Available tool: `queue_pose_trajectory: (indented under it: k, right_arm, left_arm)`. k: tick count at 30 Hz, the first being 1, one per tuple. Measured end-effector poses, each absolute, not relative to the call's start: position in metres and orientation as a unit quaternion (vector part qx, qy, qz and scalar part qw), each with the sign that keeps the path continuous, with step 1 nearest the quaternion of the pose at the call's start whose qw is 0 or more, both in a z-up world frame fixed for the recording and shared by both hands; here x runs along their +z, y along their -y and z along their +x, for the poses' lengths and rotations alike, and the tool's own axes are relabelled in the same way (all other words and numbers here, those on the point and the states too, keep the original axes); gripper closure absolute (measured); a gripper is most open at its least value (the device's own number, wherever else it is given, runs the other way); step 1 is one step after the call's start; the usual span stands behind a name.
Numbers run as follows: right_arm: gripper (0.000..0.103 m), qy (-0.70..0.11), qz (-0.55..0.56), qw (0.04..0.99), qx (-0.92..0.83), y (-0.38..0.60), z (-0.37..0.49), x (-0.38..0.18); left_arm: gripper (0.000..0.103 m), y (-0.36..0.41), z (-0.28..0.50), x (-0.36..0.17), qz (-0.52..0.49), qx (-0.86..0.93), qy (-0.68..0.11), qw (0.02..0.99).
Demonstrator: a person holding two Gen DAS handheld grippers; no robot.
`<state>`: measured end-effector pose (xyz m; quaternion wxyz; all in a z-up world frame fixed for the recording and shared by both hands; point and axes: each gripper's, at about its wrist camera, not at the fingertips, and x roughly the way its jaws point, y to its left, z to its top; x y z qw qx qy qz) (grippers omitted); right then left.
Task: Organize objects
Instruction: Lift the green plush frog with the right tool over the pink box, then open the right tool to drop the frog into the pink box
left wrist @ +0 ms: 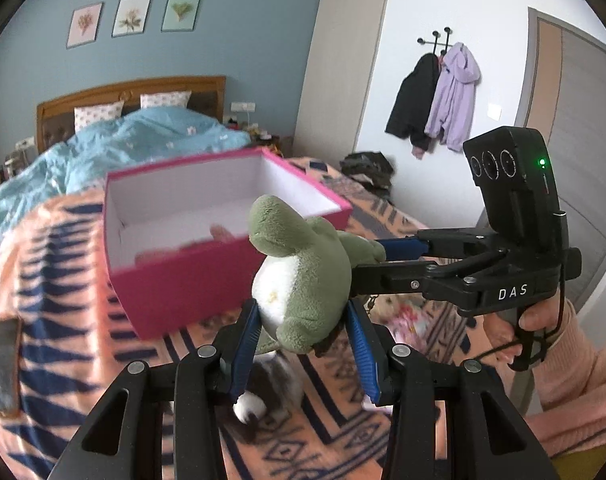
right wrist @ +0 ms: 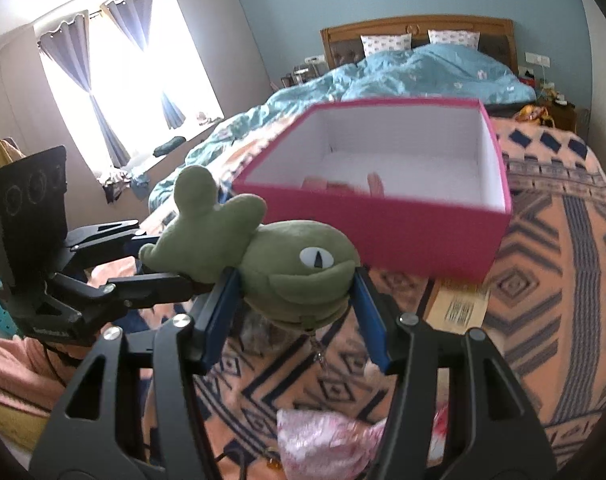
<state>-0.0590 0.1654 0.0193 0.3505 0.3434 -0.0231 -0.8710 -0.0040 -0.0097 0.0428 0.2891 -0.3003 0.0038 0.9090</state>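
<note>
Together, left gripper [left wrist: 303, 316] and right gripper [right wrist: 293, 292] pinch a soft green plush frog [left wrist: 303, 268], white-bellied, just before the pink box [left wrist: 207, 216].

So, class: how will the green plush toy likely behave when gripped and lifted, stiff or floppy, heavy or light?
Probably squashy: the green plush toy bulges where the left tool pinches it. Likely light: that and the right tool hold it clear of the blanket. Its fleecy surface should resist slipping.
</note>
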Motion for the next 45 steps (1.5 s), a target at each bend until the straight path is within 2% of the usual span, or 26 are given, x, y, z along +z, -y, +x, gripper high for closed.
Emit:
queue_pose_trajectory:
  k: [10,19,45]
  right_arm:
    - [0.044,0.011,0.302,0.342,-0.89,-0.148,-0.106,0.07]
    - [0.044,0.005,0.29,0.335,-0.896,-0.134,-0.151,0.088]
    - [0.044,0.024,0.396,0.302,-0.867,-0.095,-0.276,0.021]
  left_arm:
    - [0.059,0.025,-0.055,0.081,-0.272,0.923,0.003,0.271]
    - [0.059,0.033,-0.094,0.095,-0.266,0.932,-0.003,0.247]
    - [0.058,0.059,-0.212,0.029,-0.388,0.902,0.046,0.185]
